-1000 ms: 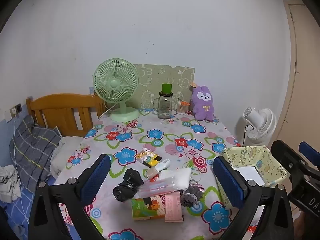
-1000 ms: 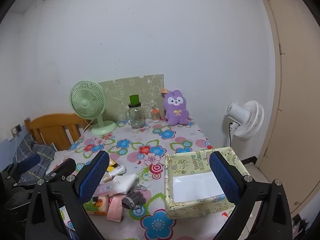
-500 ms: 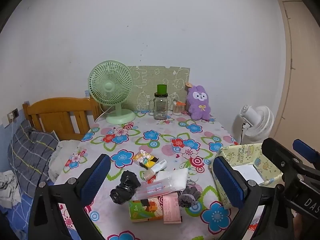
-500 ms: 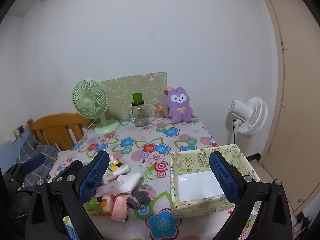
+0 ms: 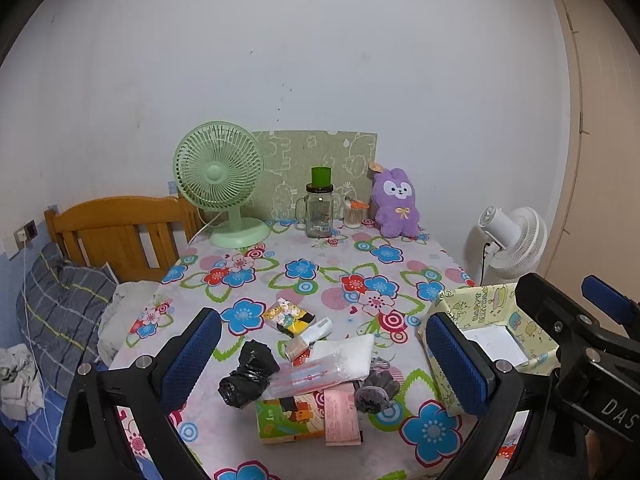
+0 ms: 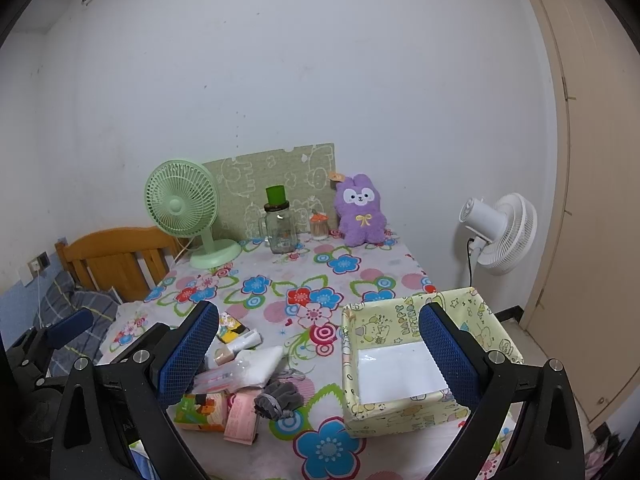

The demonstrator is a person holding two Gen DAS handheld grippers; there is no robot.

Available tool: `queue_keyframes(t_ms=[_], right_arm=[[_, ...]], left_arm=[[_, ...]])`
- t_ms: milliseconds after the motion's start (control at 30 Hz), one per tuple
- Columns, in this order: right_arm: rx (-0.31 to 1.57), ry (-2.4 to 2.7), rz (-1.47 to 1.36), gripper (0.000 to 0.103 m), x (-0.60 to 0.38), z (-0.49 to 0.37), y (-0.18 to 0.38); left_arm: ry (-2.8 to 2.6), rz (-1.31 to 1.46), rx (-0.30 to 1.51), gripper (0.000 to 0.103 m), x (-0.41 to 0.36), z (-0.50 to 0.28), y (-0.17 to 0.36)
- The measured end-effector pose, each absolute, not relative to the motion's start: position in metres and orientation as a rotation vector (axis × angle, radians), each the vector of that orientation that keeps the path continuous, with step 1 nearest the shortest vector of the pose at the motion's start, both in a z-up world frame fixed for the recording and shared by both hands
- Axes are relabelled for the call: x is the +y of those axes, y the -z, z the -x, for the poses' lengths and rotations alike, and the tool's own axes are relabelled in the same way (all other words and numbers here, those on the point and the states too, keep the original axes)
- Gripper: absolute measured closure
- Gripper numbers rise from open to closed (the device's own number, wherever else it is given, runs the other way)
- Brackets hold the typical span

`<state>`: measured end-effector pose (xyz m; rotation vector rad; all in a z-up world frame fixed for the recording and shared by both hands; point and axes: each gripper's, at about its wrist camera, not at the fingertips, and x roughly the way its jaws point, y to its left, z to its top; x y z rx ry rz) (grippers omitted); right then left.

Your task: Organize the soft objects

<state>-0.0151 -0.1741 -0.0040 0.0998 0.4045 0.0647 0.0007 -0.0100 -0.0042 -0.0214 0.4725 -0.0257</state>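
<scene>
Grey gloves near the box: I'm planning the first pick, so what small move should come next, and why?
Probably lower the open right gripper toward the grey gloves. They lie loose at the pile's right edge, closest to the yellow box, and both grippers hold nothing.

A green desk fan (image 5: 219,178) stands at the table's far edge beside a glass mug jar (image 5: 319,216) with a green cup on top. A white floor fan (image 6: 502,232) stands right of the table, a wooden headboard (image 5: 116,232) left.

Yellow box (image 6: 404,322) reads "HAPPY BIRTHDAY".
</scene>
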Motion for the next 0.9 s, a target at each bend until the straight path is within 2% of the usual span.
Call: queue_keyframes(t_ms=[900], right_arm=[[0.403,-0.066,-0.1,0.002,-0.1767,0.0138,0.0026]], left_arm=[[0.029,0.02,0.472,0.001,-0.0095,0.0,0.0]])
